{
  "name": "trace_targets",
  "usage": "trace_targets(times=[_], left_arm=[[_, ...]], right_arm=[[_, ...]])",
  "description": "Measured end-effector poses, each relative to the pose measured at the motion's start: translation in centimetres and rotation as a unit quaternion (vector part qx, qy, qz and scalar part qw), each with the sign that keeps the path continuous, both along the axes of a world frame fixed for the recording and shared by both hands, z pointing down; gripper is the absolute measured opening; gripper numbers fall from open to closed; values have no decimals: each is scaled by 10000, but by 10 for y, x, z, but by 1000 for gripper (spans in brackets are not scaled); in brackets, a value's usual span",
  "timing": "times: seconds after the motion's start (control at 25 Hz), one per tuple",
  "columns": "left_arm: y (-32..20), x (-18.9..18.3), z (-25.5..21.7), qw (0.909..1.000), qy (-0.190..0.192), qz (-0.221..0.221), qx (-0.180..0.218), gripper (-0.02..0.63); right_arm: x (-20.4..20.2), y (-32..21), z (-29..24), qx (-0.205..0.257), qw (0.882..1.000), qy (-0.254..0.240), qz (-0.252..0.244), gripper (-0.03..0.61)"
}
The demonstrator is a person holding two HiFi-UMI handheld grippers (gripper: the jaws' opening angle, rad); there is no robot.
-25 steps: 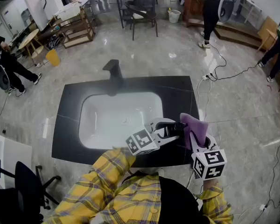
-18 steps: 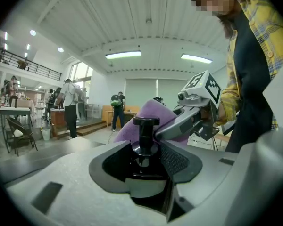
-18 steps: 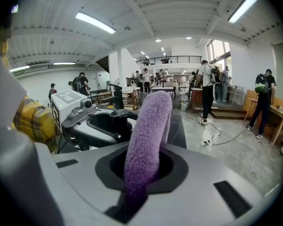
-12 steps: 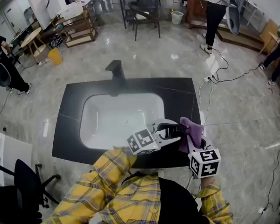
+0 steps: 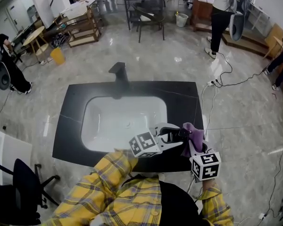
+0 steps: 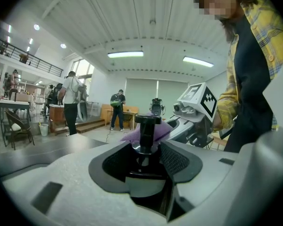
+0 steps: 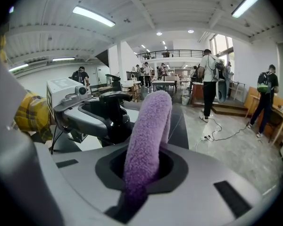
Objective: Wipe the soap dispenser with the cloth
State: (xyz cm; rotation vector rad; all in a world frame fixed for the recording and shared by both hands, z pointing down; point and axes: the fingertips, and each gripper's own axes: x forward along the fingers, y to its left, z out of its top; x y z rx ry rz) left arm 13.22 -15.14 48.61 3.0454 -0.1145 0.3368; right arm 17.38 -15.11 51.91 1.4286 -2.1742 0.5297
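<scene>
Soap dispenser [image 6: 146,126] tight between left gripper [image 6: 146,157] fingers, purple cloth [image 7: 148,126] tight between right gripper [image 7: 142,167] fingers just beside it.

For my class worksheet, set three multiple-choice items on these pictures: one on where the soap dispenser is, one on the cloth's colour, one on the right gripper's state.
1. Where is the soap dispenser?
A. In the sink basin
B. Between the left gripper's jaws
C. On the floor

2. What colour is the cloth?
A. Purple
B. Yellow
C. White

3. What state is the right gripper in?
A. Open and empty
B. Shut on the cloth
C. Lying on the counter

Key:
1 B, the left gripper view shows the black pump standing between its jaws.
2 A, both gripper views show purple pile.
3 B, the right gripper view shows the cloth clamped in its jaws.
</scene>
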Motion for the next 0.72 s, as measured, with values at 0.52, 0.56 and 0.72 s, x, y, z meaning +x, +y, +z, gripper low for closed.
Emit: trace_targets(times=[0.52, 0.56, 0.72], left_arm=[[1, 0, 4, 9980, -139, 613, 30, 184], [0, -1, 5, 9976, -136, 673, 16, 184], [-1, 0, 6, 9957, -189, 901, -83, 184]], right_arm=[[-3, 4, 28, -309, 9959, 698, -486, 37], [-4, 4, 31, -335, 9947, 785, -581, 37], [-6, 3, 37, -474, 9908, 984, -794, 37]])
